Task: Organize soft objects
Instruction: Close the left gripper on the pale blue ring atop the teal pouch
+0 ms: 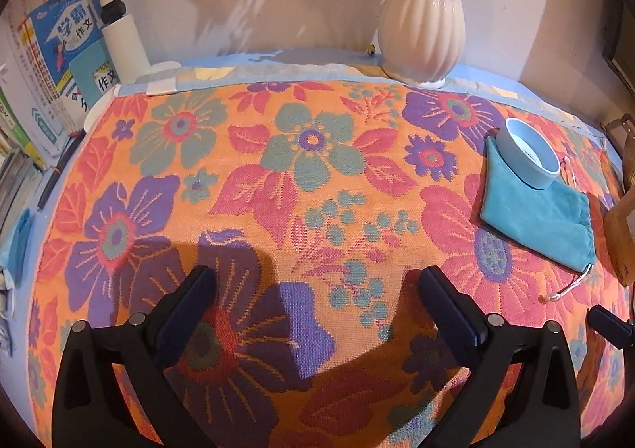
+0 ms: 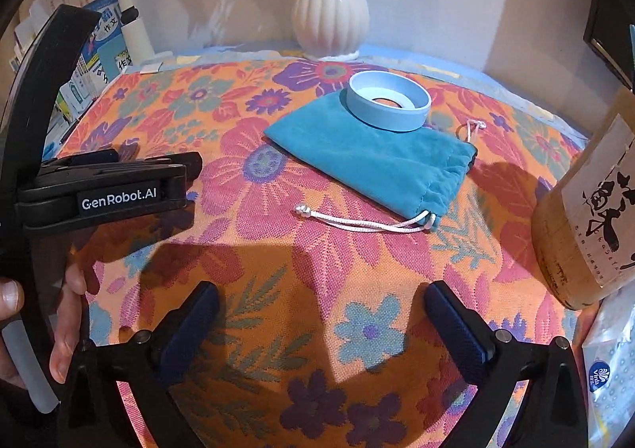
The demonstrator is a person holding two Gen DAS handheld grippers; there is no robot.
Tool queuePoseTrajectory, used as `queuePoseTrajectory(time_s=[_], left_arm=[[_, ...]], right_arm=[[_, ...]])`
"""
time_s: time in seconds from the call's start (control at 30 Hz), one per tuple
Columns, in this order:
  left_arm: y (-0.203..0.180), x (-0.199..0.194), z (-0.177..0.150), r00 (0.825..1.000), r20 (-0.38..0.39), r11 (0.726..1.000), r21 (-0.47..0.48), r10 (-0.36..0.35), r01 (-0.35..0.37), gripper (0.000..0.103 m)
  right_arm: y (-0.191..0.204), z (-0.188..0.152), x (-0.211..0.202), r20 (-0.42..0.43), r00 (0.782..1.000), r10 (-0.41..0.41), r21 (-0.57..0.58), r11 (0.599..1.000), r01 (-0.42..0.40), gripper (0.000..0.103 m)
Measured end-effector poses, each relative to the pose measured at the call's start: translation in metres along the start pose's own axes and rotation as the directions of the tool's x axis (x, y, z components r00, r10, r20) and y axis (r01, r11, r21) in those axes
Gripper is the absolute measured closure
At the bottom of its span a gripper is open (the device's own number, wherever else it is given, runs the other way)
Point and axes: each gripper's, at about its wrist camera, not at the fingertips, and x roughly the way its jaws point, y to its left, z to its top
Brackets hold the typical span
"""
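Task barely begun, we judge: pouch (image 2: pixel 369 154) lies flat on floral cloth (image 2: pixel 278 257), untouched. Ring (image 2: pixel 389 100) sits on pouch's far corner, must come off first. Cord (image 2: pixel 357 223) trails from pouch mouth toward us.

Our left gripper (image 1: pixel 313 313) spread wide, empty, well left of pouch. Right gripper (image 2: pixel 321 325) likewise agape, empty, near cord.

Hidden: pouch contents, tabletop under cloth. Bottle (image 2: pixel 587 217) right of pouch cut off; label unreadable.

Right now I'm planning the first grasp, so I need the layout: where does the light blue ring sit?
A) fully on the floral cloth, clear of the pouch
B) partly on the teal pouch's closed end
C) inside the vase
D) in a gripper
B: the light blue ring overlaps the end of the teal pouch away from its drawstring.
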Motion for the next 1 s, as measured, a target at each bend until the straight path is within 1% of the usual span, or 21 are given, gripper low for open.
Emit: queuePoseTrajectory(time_s=[0.1,0.17,0.23,0.3,0.37,0.43,0.5,0.57,0.6,0.63,0.7,0.8,0.9,1.0], left_arm=[[-0.001,-0.001,0.0,1.0,0.001,1.0,-0.001,-0.007,0.007,0.002],[-0.001,-0.001,0.001,1.0,-0.004,1.0,0.006,-0.02,0.02,0.002],[-0.004,-0.008,0.005,0.999,-0.002,0.999,0.022,-0.048,0.048,0.002],[-0.007,-0.021,0.014,0.996,0.033,0.996,0.042,-0.079,0.077,0.002],[-0.016,-0.036,0.027,0.989,0.08,0.99,0.086,-0.121,0.114,0.002],[-0.033,-0.047,0.044,0.976,0.109,0.972,0.166,-0.187,0.168,0.002],[-0.056,-0.048,0.06,0.959,0.107,0.938,0.261,-0.263,0.228,0.002],[-0.076,-0.038,0.071,0.938,0.094,0.896,0.341,-0.335,0.285,0.005],[-0.084,-0.029,0.077,0.93,0.08,0.879,0.366,-0.358,0.306,0.007],[-0.09,-0.021,0.081,0.928,0.067,0.871,0.377,-0.366,0.316,0.011],[-0.1,-0.002,0.088,0.927,0.033,0.86,0.386,-0.375,0.334,0.012],[-0.108,0.016,0.092,0.923,-0.002,0.853,0.38,-0.385,0.357,0.012],[-0.116,0.023,0.088,0.923,-0.009,0.853,0.381,-0.384,0.358,0.012],[-0.12,0.027,0.083,0.912,-0.014,0.838,0.389,-0.409,0.382,0.012]], right_arm=[[-0.003,0.0,-0.003,0.007,1.0,0.009,0.013,1.0,-0.01,0.0],[-0.011,0.0,-0.007,0.002,1.0,0.028,0.056,0.998,-0.028,0.0],[-0.026,0.005,-0.013,0.004,0.997,0.075,0.132,0.988,-0.075,0.0],[-0.037,0.013,-0.018,0.02,0.996,0.085,0.178,0.98,-0.087,0.0],[-0.049,0.027,-0.018,0.021,0.998,0.052,0.2,0.978,-0.055,0.0],[-0.055,0.04,-0.012,0.014,0.999,0.035,0.203,0.979,-0.037,0.0],[-0.058,0.048,-0.003,0.01,0.999,0.032,0.202,0.979,-0.033,0.0],[-0.061,0.051,0.005,0.013,1.0,0.015,0.205,0.979,-0.018,0.0],[-0.061,0.051,0.01,0.008,1.0,0.011,0.205,0.979,-0.013,0.0],[-0.063,0.051,0.013,0.006,1.0,0.013,0.204,0.979,-0.014,0.001],[-0.064,0.049,0.021,0.001,1.0,0.006,0.202,0.979,-0.006,0.003],[-0.061,0.048,0.024,0.017,0.999,-0.032,0.168,0.985,0.029,0.003],[-0.06,0.048,0.026,0.022,0.999,-0.046,0.157,0.987,0.042,0.003],[-0.058,0.048,0.028,0.023,0.998,-0.062,0.146,0.988,0.058,0.003]])
